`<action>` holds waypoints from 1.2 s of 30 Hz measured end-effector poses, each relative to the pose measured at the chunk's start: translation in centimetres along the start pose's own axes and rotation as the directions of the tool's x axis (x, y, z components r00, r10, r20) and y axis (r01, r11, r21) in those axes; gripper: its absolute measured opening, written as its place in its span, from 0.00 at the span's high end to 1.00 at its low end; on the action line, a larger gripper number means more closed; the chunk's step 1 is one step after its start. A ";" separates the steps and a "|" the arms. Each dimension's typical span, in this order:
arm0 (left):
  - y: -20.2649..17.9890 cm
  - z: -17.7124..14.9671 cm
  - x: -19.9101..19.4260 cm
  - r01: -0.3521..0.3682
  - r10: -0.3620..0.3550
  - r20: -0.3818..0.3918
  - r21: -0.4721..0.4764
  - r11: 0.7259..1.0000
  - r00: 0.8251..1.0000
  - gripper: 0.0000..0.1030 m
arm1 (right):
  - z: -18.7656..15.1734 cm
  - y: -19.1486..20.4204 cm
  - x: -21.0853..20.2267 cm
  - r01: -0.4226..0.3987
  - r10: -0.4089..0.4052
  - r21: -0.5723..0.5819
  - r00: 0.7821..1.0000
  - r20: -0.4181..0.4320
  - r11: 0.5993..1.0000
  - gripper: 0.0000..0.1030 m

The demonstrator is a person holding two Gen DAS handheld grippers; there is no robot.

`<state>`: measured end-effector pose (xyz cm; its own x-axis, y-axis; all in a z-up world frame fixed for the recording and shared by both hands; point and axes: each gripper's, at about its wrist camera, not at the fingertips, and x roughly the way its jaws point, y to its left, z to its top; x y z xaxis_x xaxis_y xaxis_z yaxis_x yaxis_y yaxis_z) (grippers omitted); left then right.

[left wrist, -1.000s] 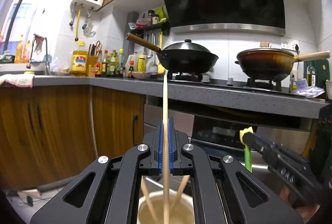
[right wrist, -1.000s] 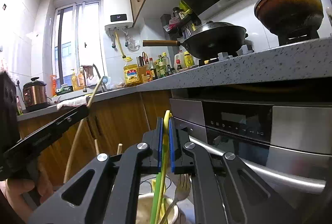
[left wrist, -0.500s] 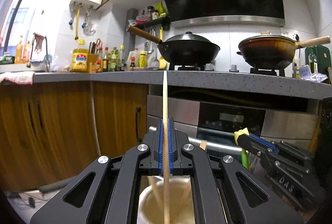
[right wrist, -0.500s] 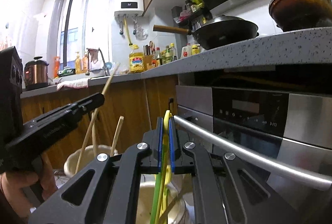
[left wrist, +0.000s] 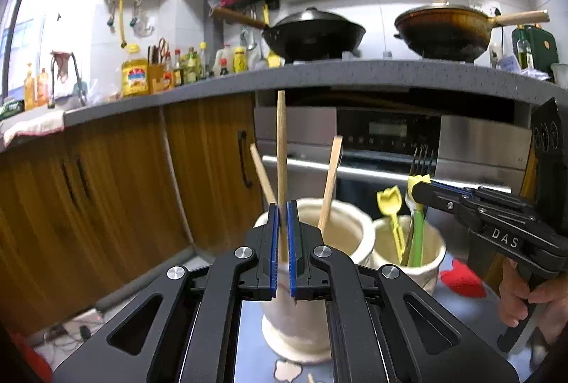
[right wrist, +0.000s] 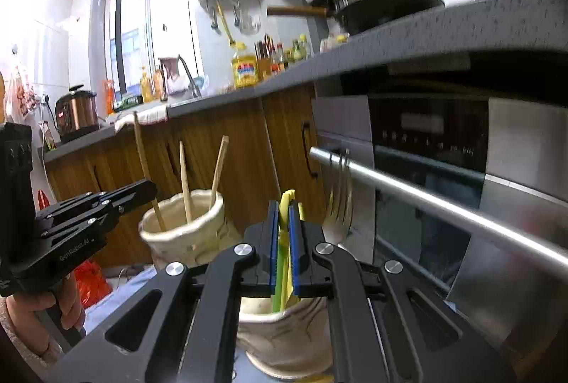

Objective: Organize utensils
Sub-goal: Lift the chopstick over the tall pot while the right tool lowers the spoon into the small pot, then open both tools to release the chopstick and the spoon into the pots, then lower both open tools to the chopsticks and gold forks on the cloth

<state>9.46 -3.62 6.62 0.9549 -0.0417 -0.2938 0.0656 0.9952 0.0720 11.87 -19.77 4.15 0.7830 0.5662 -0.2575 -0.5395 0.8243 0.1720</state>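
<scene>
Left hand-held gripper [left wrist: 282,223] pinches a chopstick [left wrist: 281,148] upright in the big jar [left wrist: 340,233]; right hand-held gripper [right wrist: 283,223] clamps the green utensil [right wrist: 278,271] in the small jar [right wrist: 284,336]. Best to ease both straight down before letting go. A second ago both grippers sat higher, the jars barely showing.
</scene>
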 end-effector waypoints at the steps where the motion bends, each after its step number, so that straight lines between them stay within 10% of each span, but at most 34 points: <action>1: 0.1 -0.2 0.2 0.002 -0.002 -0.019 -0.006 1.000 1.000 0.95 | -0.1 0.0 0.1 -0.001 0.001 0.000 1.000 -0.011 1.000 0.95; 6: 0.0 -0.4 -0.1 0.002 -0.002 -0.038 0.002 1.000 0.999 0.87 | -0.4 0.0 0.2 -0.009 0.009 0.011 0.999 -0.035 1.000 0.93; 11: -0.3 0.0 -1.0 -0.017 0.018 -0.055 0.021 1.000 0.998 0.84 | -0.2 -0.4 -0.7 -0.029 0.031 0.048 0.999 -0.034 0.998 0.65; 19: 0.0 -0.3 -4.2 -0.043 0.044 -0.084 0.005 0.999 0.996 0.60 | -0.8 -0.9 -4.0 -0.038 0.040 0.099 0.999 -0.022 0.994 0.47; 36: 0.7 -8.4 -7.8 -0.072 0.067 -0.332 -0.003 0.997 0.941 0.45 | -6.0 3.6 -2.9 -0.128 0.140 0.058 0.930 -0.339 0.990 0.41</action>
<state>-0.38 -1.88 0.97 0.8071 0.0569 -0.5877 -0.0046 0.9959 0.0901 5.77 -18.47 -0.13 0.5480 0.6408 -0.5377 -0.6162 0.7439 0.2587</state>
